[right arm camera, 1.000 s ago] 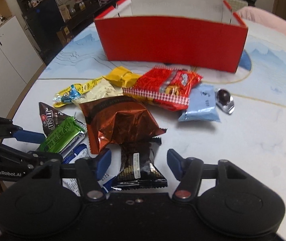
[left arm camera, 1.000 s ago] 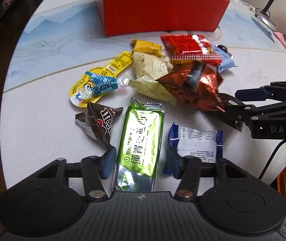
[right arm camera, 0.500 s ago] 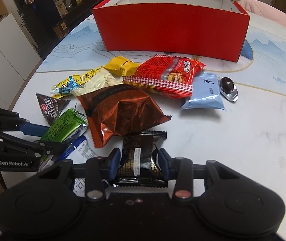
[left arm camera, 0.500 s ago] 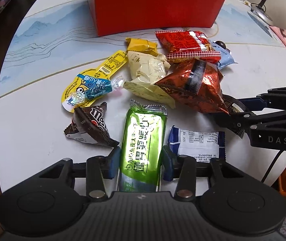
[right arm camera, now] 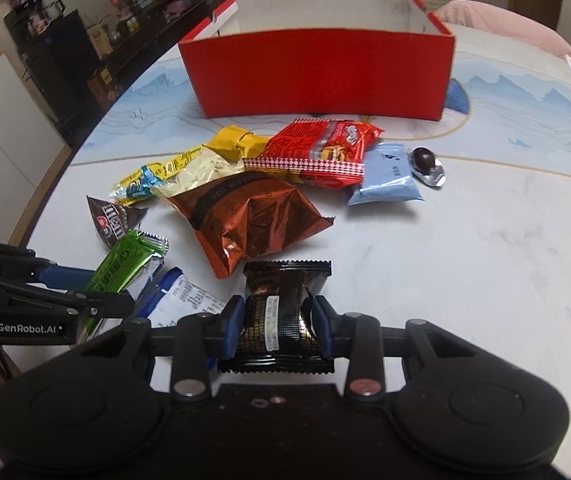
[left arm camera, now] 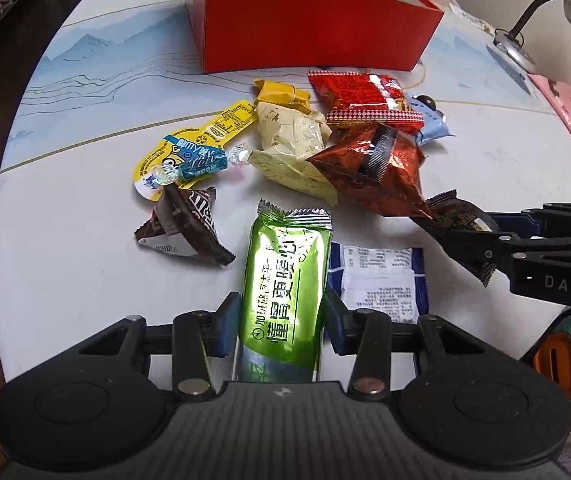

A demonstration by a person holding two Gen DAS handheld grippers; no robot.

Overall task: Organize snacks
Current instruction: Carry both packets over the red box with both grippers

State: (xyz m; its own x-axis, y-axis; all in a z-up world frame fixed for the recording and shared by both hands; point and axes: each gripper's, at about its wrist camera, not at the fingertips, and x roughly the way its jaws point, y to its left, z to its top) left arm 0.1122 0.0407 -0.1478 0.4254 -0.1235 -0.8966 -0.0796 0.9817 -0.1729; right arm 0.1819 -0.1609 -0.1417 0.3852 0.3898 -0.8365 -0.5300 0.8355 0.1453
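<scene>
the left gripper (left arm camera: 281, 328) has its blue pads pressed against both sides of a long shiny green foil snack bar (left arm camera: 287, 292), near the table's (left arm camera: 85, 264) front edge. the right gripper (right arm camera: 277, 326) pinches a small black crinkle-edged snack packet (right arm camera: 281, 316) the same way. beside the green bar lies a blue and white sachet (left arm camera: 381, 276). farther in, a copper foil bag (right arm camera: 245, 220) and a red chip packet (right arm camera: 321, 152) lie in the loose pile. the open red cardboard box (right arm camera: 321, 76) stands toward the table's far edge.
</scene>
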